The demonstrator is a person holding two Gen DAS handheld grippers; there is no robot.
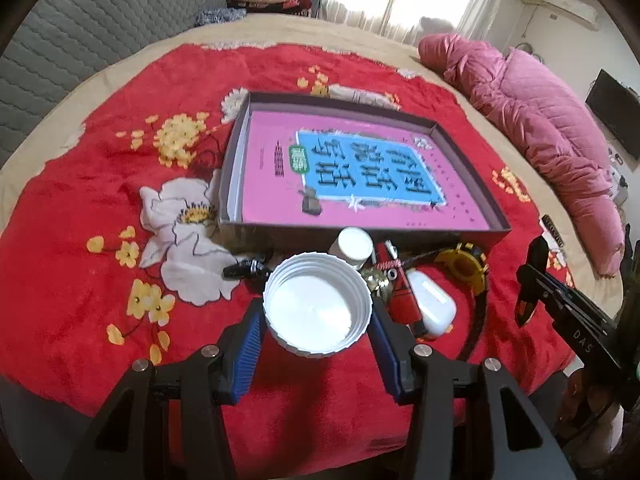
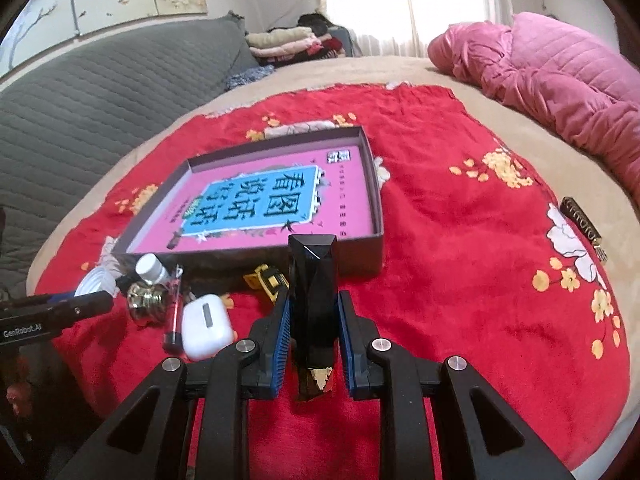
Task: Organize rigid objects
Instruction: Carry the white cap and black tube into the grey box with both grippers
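My left gripper (image 1: 318, 316) is shut on a white ribbed jar lid (image 1: 318, 306), held open side up above the red blanket. My right gripper (image 2: 314, 320) is shut on a black faceted bottle (image 2: 314, 280) with a gold tip; it also shows in the left wrist view (image 1: 530, 280). A shallow dark box (image 1: 468, 168) holding a pink book (image 1: 280, 184) lies just beyond both. In front of the box lie a small white jar (image 1: 354, 246), a white earbud case (image 2: 206, 320), a metal knob (image 2: 146, 300), a glass vial (image 2: 175, 304) and a yellow-black tape measure (image 1: 466, 266).
A red floral blanket (image 2: 460, 260) covers the bed. A pink quilted jacket (image 2: 560, 76) lies at the far right, a grey padded headboard (image 2: 100, 92) at the left, folded clothes (image 2: 288, 42) at the back. A dark labelled bar (image 2: 582, 220) lies at the blanket's right edge.
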